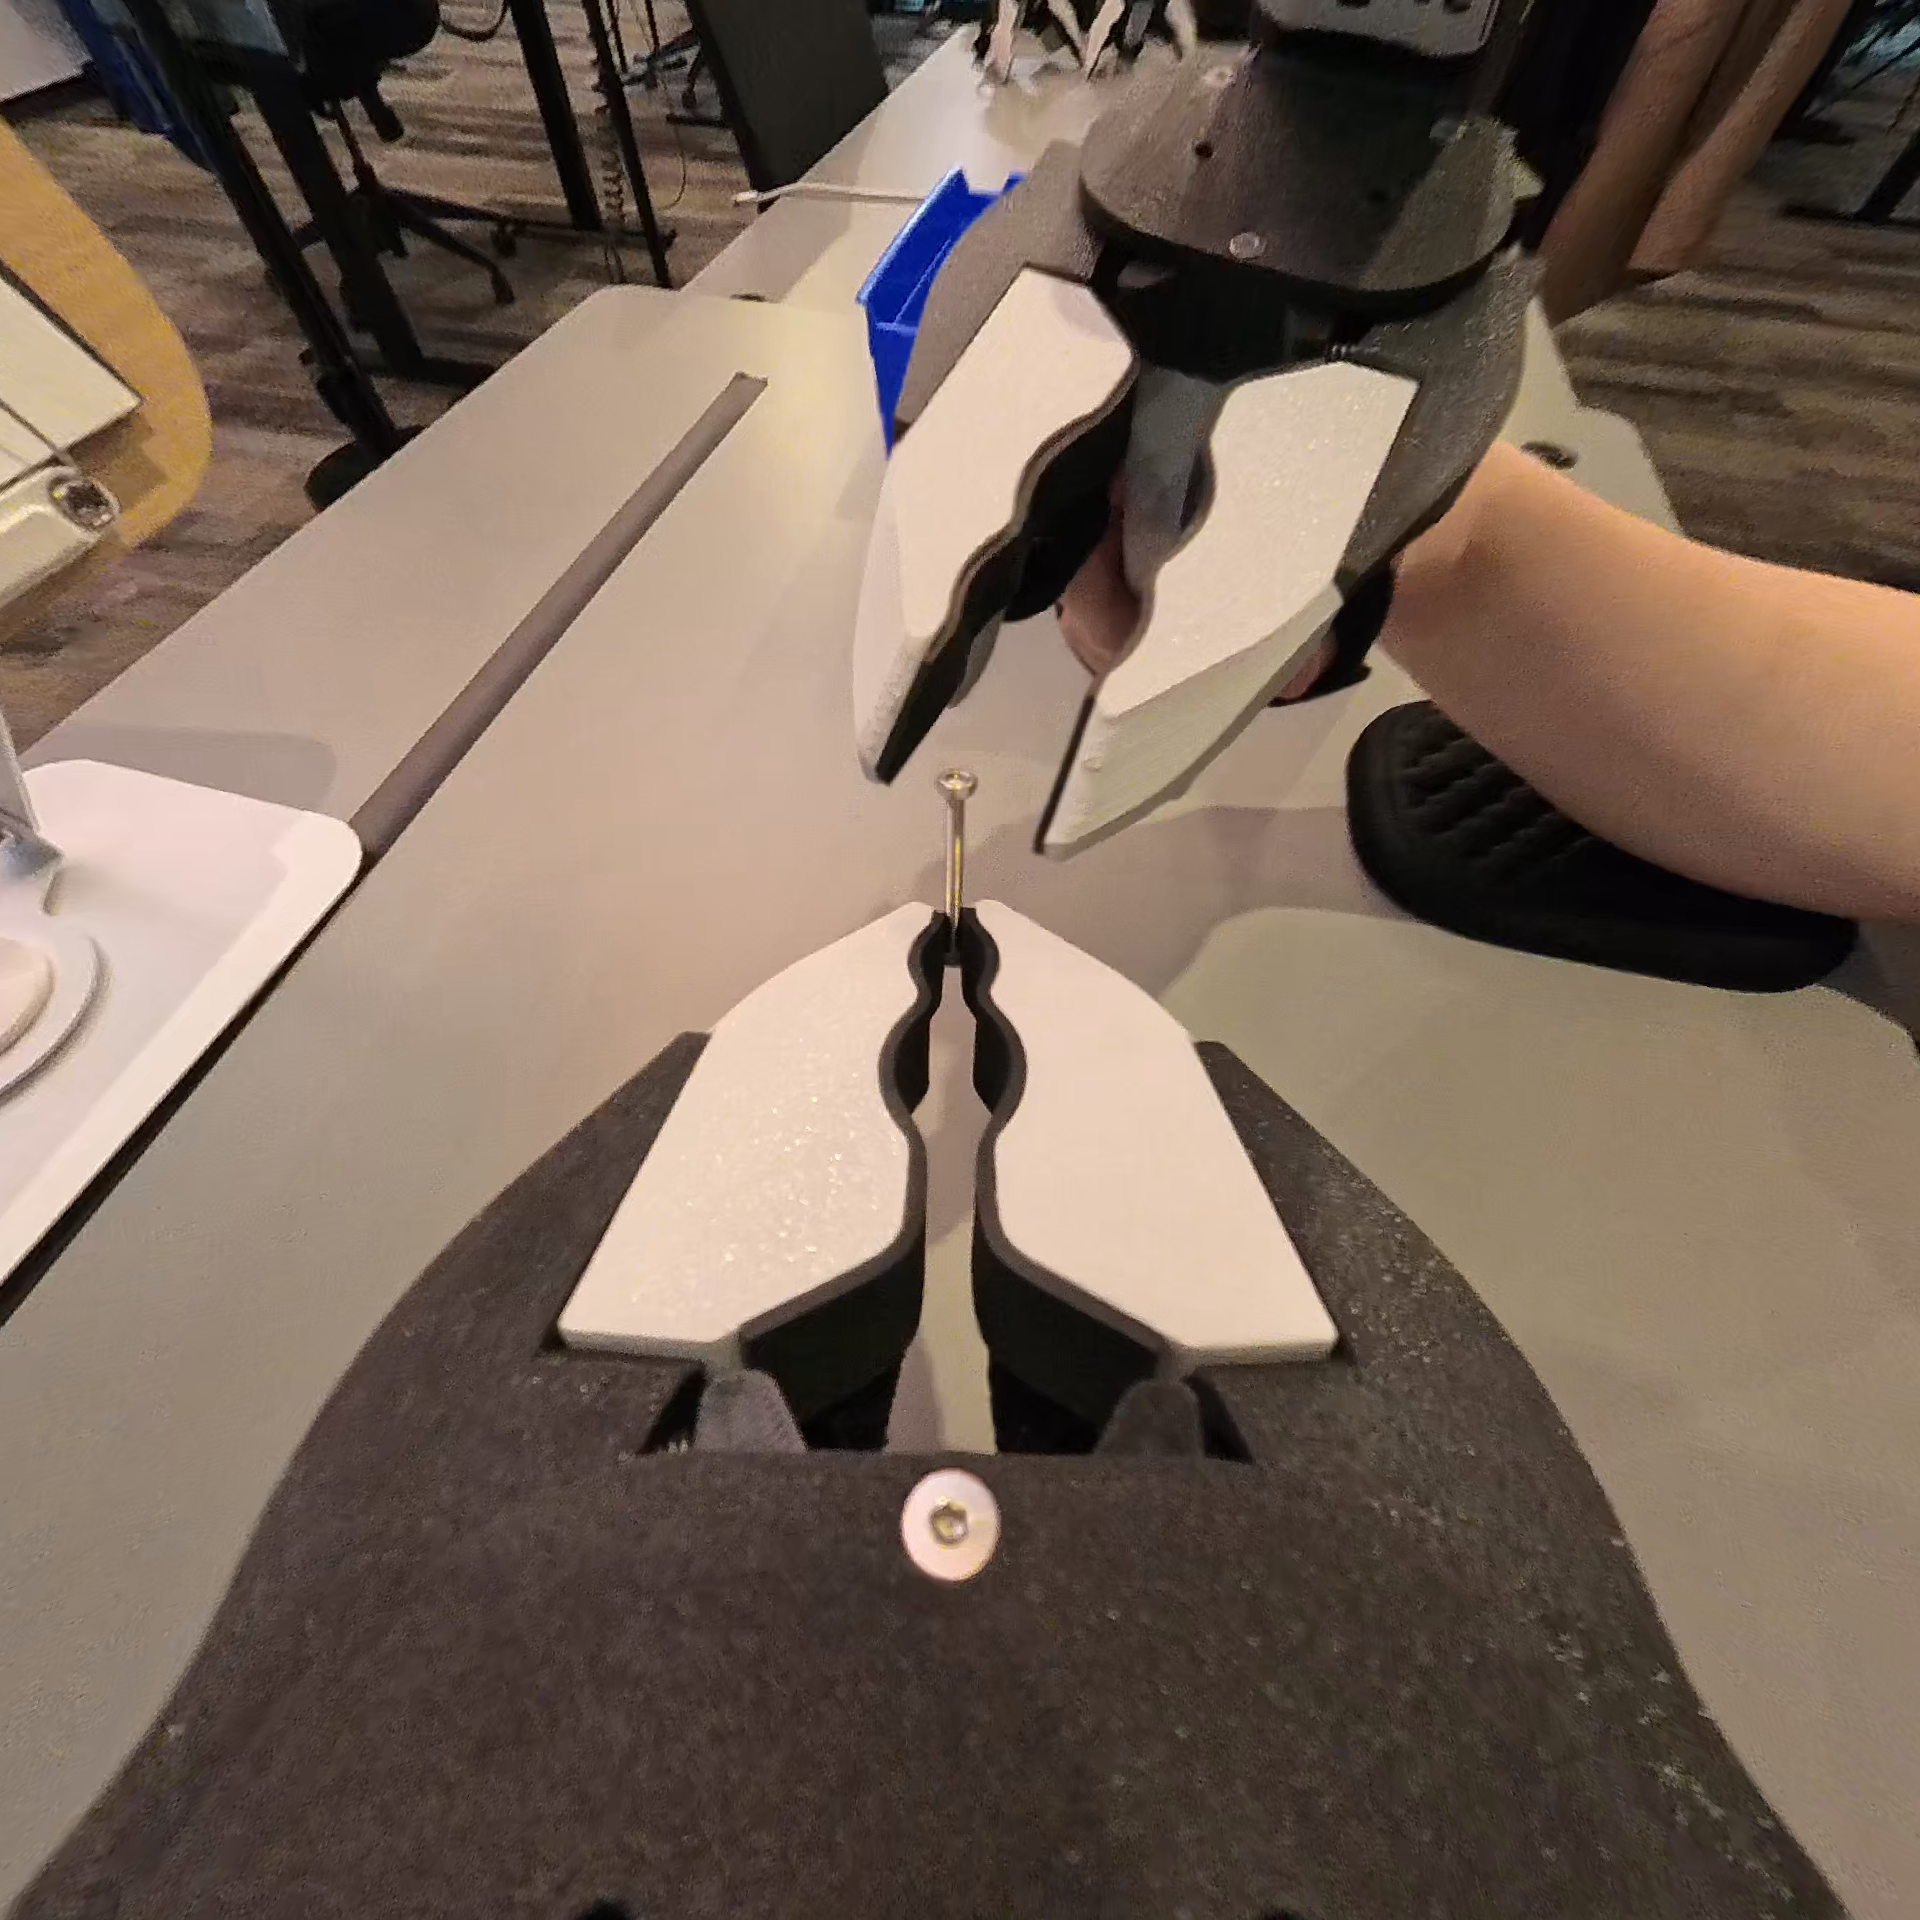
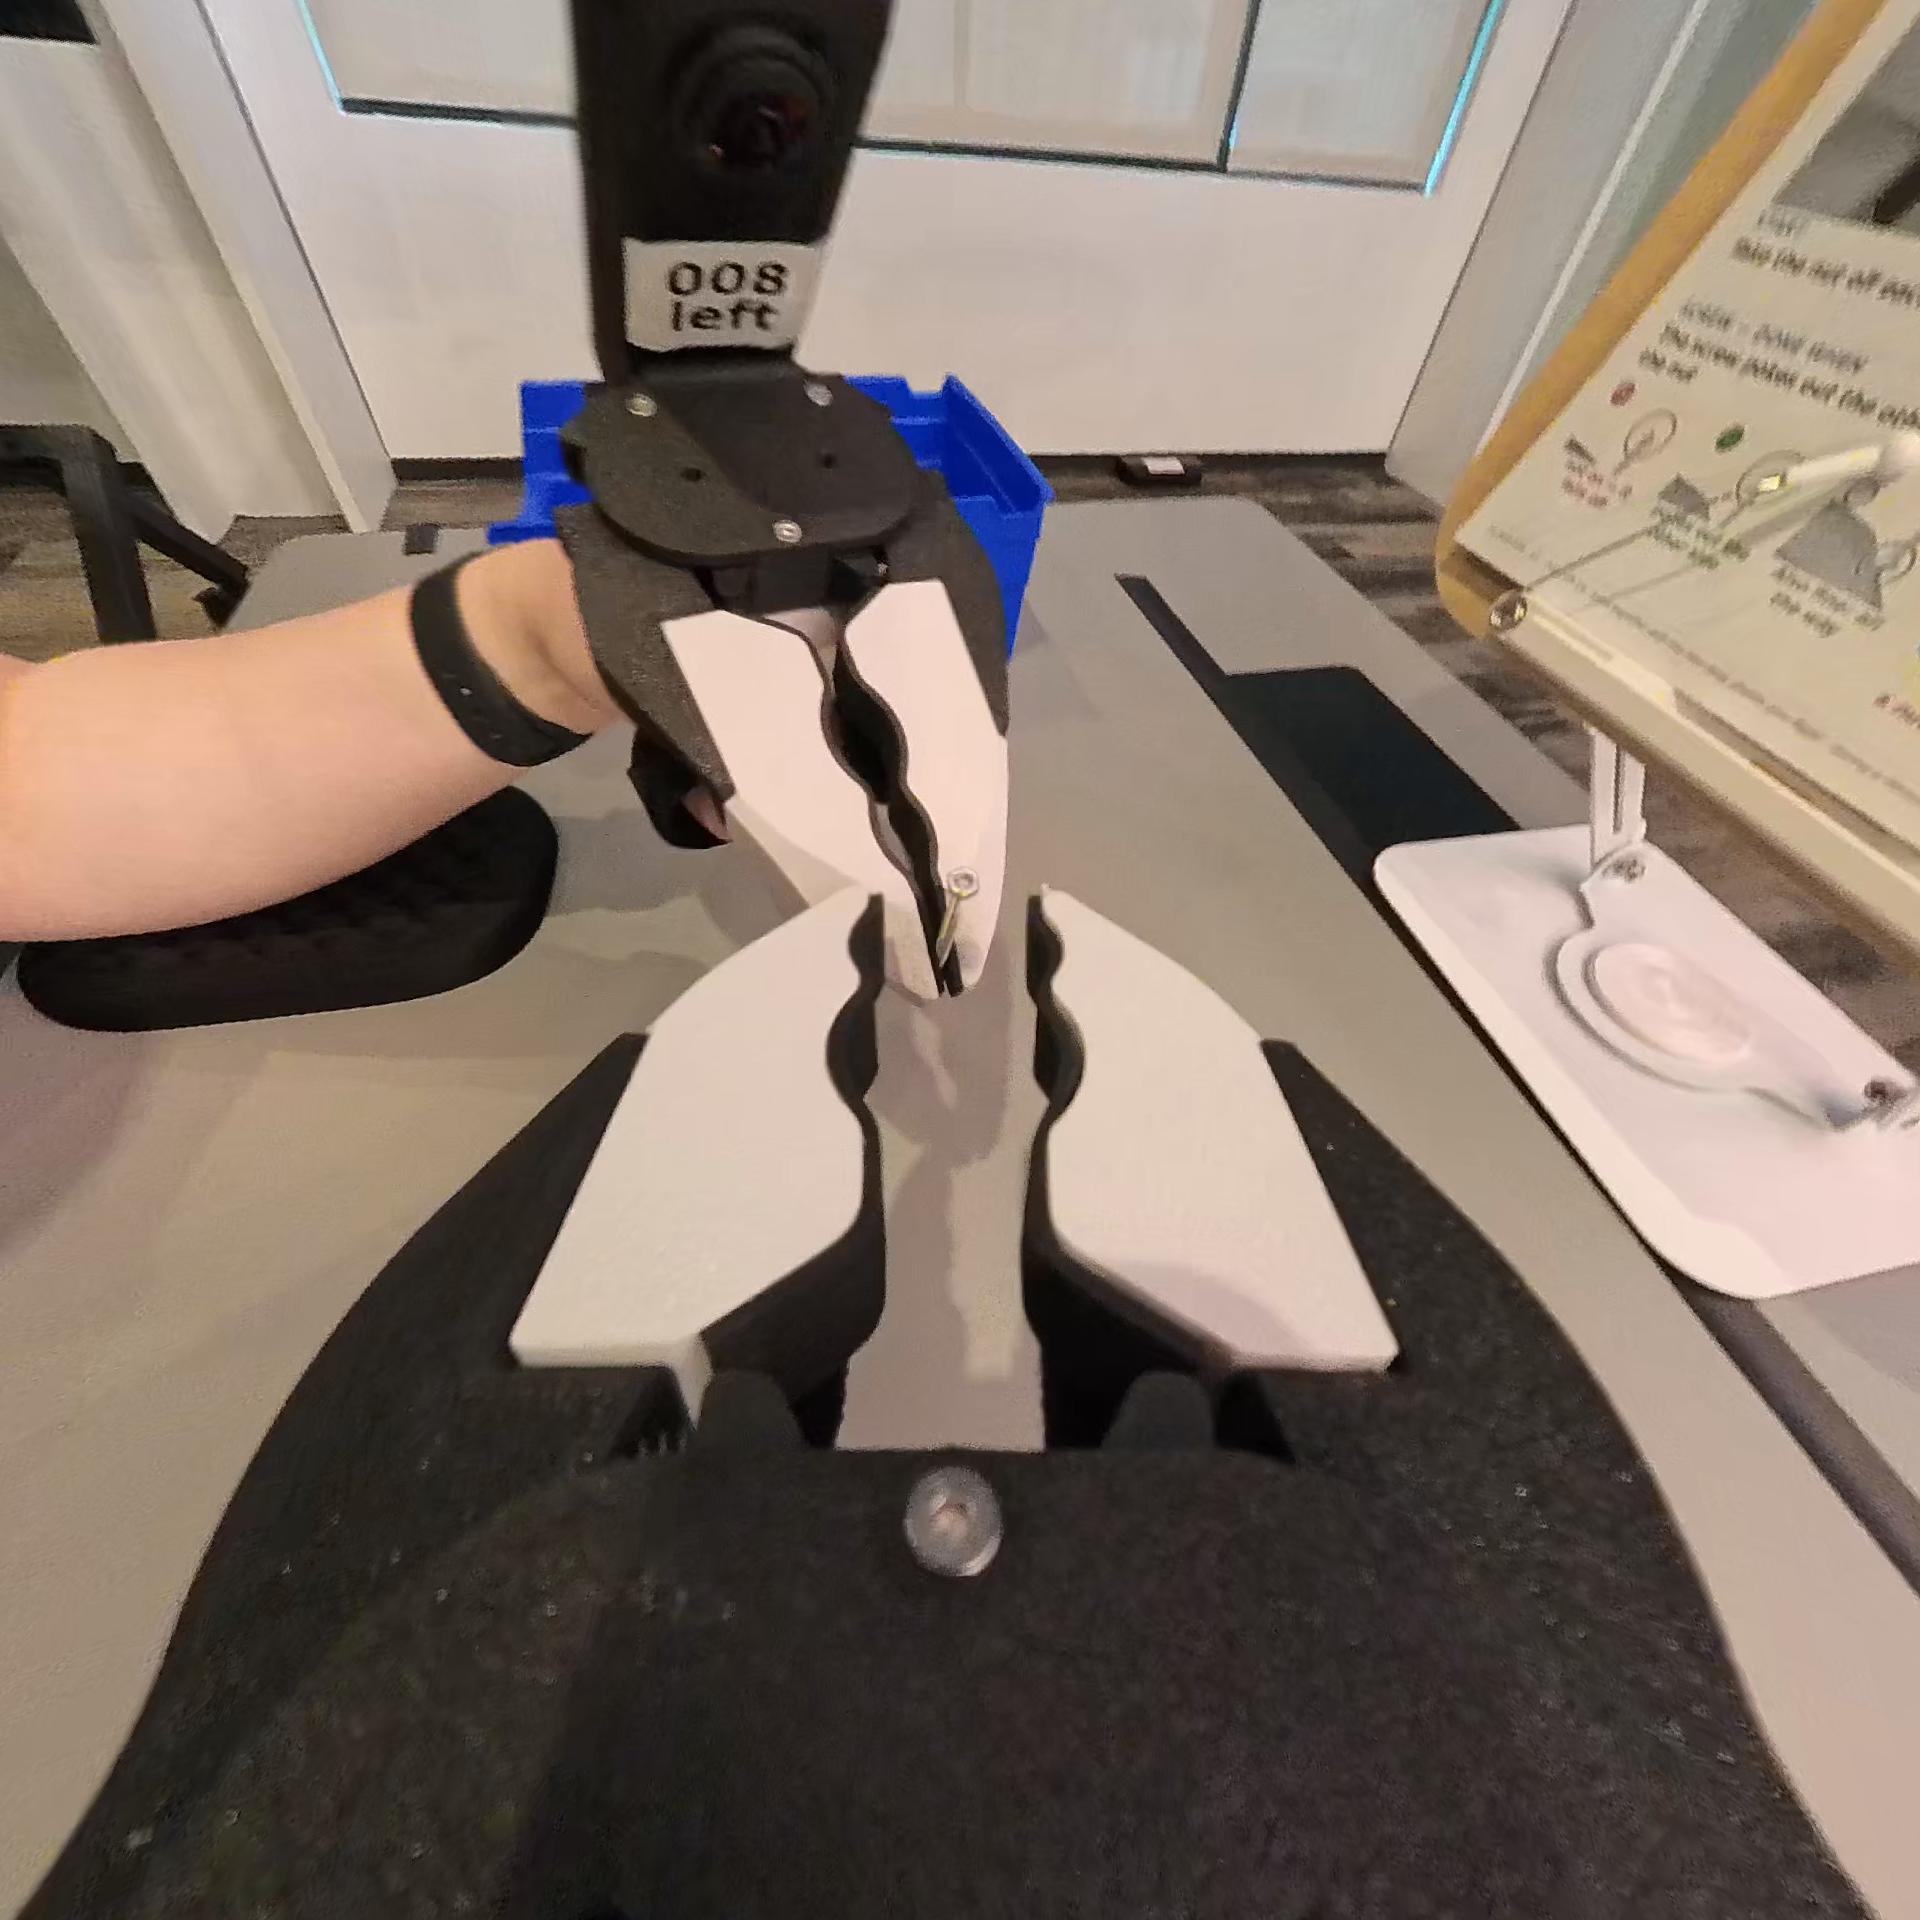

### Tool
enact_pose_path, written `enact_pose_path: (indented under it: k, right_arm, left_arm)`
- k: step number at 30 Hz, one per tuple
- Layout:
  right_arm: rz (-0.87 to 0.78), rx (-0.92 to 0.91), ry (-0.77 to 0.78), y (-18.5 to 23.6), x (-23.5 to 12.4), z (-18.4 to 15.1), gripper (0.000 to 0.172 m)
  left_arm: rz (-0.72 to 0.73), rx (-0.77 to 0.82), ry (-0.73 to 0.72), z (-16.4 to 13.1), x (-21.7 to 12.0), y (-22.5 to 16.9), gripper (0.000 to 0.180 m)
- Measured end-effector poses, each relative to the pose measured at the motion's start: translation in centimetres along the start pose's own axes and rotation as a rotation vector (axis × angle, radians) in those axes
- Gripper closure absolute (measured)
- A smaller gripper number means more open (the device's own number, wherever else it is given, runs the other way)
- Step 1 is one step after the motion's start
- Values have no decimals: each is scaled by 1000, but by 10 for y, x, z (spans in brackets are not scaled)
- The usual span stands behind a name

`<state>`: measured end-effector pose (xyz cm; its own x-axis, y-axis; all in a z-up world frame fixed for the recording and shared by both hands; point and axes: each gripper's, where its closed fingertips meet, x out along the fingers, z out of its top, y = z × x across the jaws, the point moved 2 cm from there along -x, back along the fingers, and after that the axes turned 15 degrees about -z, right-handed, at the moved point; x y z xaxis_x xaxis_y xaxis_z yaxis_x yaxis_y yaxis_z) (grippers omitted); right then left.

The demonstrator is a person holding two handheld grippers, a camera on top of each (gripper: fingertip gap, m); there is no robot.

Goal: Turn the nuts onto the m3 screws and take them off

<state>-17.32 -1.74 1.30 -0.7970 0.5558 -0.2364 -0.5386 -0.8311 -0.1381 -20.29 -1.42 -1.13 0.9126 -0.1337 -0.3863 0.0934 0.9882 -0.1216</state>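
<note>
My left gripper (image 1: 954,920) is shut on a thin metal screw (image 1: 952,847), pinching its lower shaft at the very fingertips, with the head pointing up and away above the grey table (image 1: 520,831). The right wrist view shows the same: the left gripper (image 2: 940,982) pinches the screw (image 2: 958,912) between its tips. My right gripper (image 2: 956,899) is open and holds nothing. Its fingertips (image 2: 1042,904) stand on either side of the left gripper's tips and the screw without touching them. In the left wrist view the right gripper (image 1: 966,805) hangs open just beyond the screw's head.
A blue bin (image 2: 987,457) stands at the table's far end. A white stand base (image 2: 1662,1039) carries a tilted instruction board (image 2: 1714,416) to the right. A black padded wrist rest (image 2: 291,914) lies under a forearm. A dark slot (image 1: 582,582) runs along the table. Left and right tips are no more than a few centimetres apart.
</note>
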Motion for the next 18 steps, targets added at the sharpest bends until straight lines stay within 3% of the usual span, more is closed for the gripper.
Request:
enact_pose_path:
  k: [7, 18]
  right_arm:
    - [59, -53, -158, 11, -18, 23, 148]
    - [68, -99, -132, 16, -14, 20, 149]
  left_arm:
    - [-75, 47, -75, 15, -2, -15, 178]
    - [-82, 87, -77, 18, 1, -20, 178]
